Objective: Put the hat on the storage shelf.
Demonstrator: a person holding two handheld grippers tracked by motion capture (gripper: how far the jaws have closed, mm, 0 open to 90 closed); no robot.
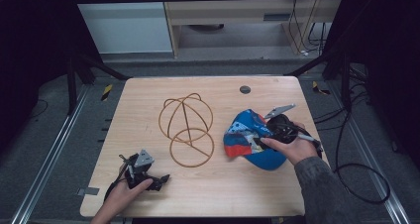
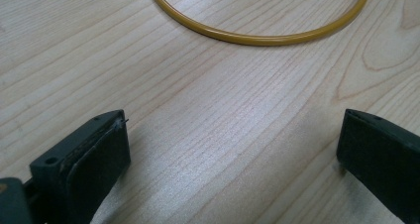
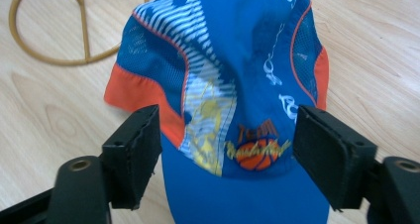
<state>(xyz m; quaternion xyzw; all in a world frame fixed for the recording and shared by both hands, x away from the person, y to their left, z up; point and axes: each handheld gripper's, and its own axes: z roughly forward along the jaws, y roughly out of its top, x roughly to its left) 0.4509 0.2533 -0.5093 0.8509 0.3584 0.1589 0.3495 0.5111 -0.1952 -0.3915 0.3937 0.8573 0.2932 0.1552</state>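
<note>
- Right gripper [image 3: 225, 154]: jaws spread wide, straddling the front of the cap [image 3: 233, 75] where the crown meets the brim; pads clear of the cloth on both sides, nothing pinched yet.
- In the high view, right gripper [image 1: 270, 132] at the cap's right edge, right hand [image 1: 292, 147] wrapped round its body.
- Cap [image 1: 250, 140]: lying on the right part of the table [image 1: 148, 194], just beside the wire stand [image 1: 187, 130], apart from it.
- Handling, as a judgement: light, soft cloth and mesh crown, likely to sag and fold under a pinch; brim stiffer, so the better place to take hold; fabric not slippery, not fragile.
- Best grip probably across the brim's root or its edge, to keep the crown open for seating over the stand's dome.
- Left gripper [image 2: 230, 159]: jaws apart, nothing between them but bare table; stand's base ring [image 2: 257, 33] lying ahead, untouched.
- Left gripper [image 1: 143, 172] resting near the table's front left, left hand [image 1: 124, 194] behind it, well apart from the cap.
</note>
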